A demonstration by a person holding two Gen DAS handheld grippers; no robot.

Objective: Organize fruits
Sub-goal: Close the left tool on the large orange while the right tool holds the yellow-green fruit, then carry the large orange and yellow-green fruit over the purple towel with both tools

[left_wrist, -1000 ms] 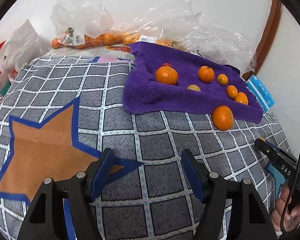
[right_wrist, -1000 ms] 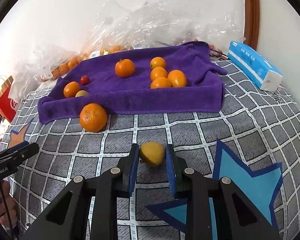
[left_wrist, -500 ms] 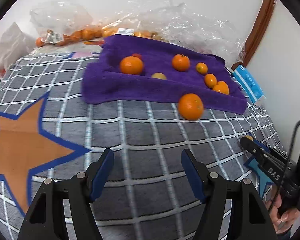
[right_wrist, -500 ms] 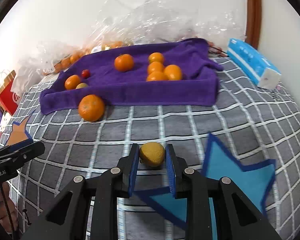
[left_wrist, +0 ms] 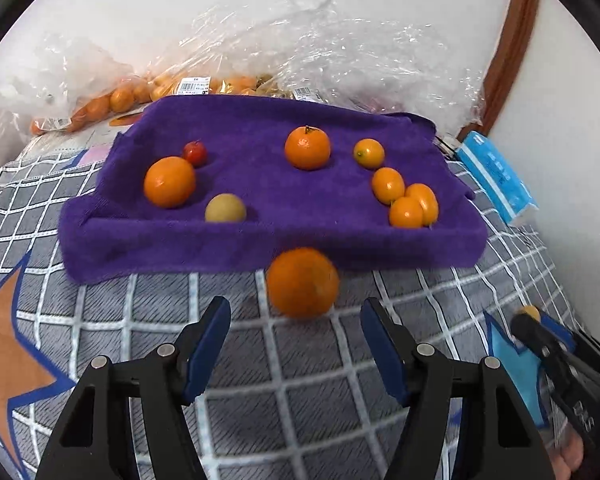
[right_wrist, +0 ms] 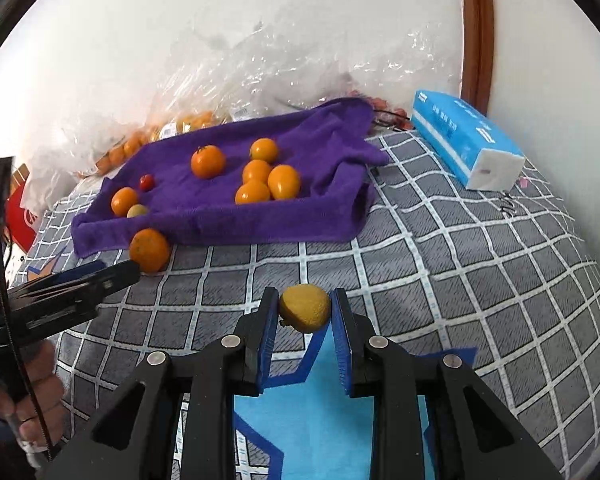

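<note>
A purple towel on the checked bedspread carries several oranges, a small red fruit and a pale round fruit. One big orange lies on the bedspread just in front of the towel. My left gripper reaches toward it, jaws closing, their tips at the orange's near side without touching it. My right gripper is shut on a yellow lemon, lifted above a light-blue star patch.
Clear plastic bags with more oranges lie along the wall behind the towel. A blue tissue pack sits right of the towel. An orange star patch is at the left, and a red bag at the far left.
My left gripper has swung right and forward, so the big orange now sits just ahead of its jaws. My right gripper has lifted the lemon and carried it over the blue star.
</note>
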